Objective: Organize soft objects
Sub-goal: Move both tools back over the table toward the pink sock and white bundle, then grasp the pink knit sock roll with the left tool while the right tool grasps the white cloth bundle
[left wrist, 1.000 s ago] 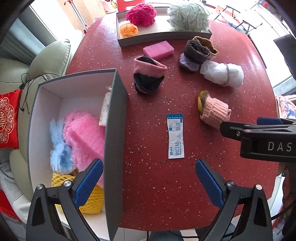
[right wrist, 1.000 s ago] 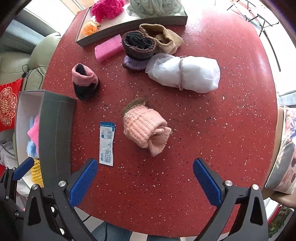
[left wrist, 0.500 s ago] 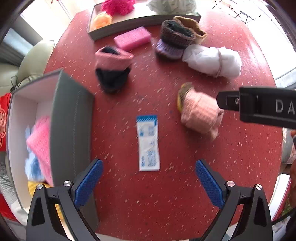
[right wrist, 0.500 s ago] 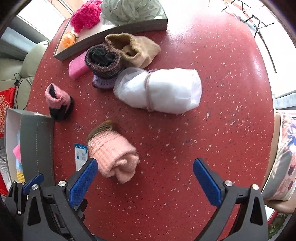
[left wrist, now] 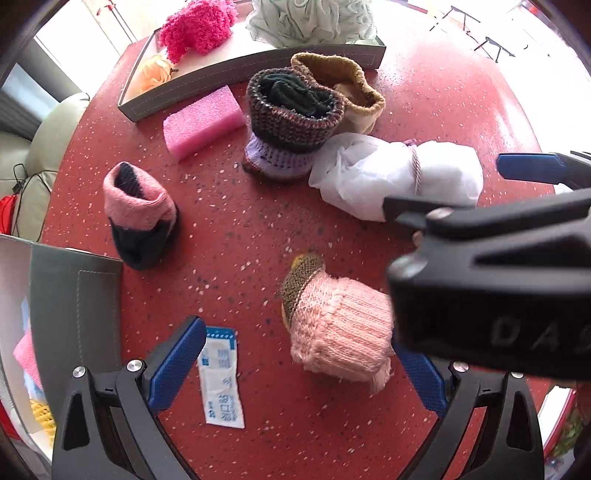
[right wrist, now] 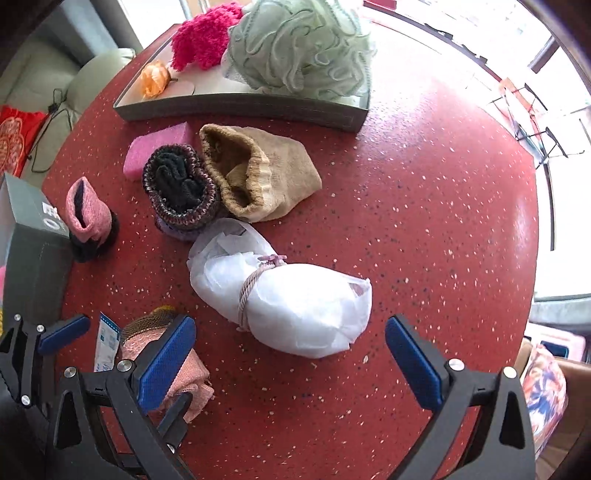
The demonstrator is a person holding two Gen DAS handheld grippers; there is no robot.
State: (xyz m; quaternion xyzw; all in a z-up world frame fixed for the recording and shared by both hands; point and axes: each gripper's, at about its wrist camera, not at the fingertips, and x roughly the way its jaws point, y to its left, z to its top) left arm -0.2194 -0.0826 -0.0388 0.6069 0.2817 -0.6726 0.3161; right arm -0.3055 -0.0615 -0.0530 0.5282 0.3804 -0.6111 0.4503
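left wrist view: left hand-held gripper (left wrist: 295, 369) spread wide, empty, low over the red worktop (left wrist: 229, 229), its fingers either side of the pink rolled knit sock (left wrist: 338, 332); soft and light, best pinched across its ribbed middle. grey box (left wrist: 74, 295) beside it holds pink and yellow soft things.

right wrist view: right hand-held gripper (right wrist: 290, 360) spread, empty, near the white tied bundle (right wrist: 295, 295); squashy, grip beside the cord. grey tray (right wrist: 236, 107) holds a green bath pouf (right wrist: 299, 48), magenta fluffy item (right wrist: 203, 35) and orange flower (right wrist: 155, 79).
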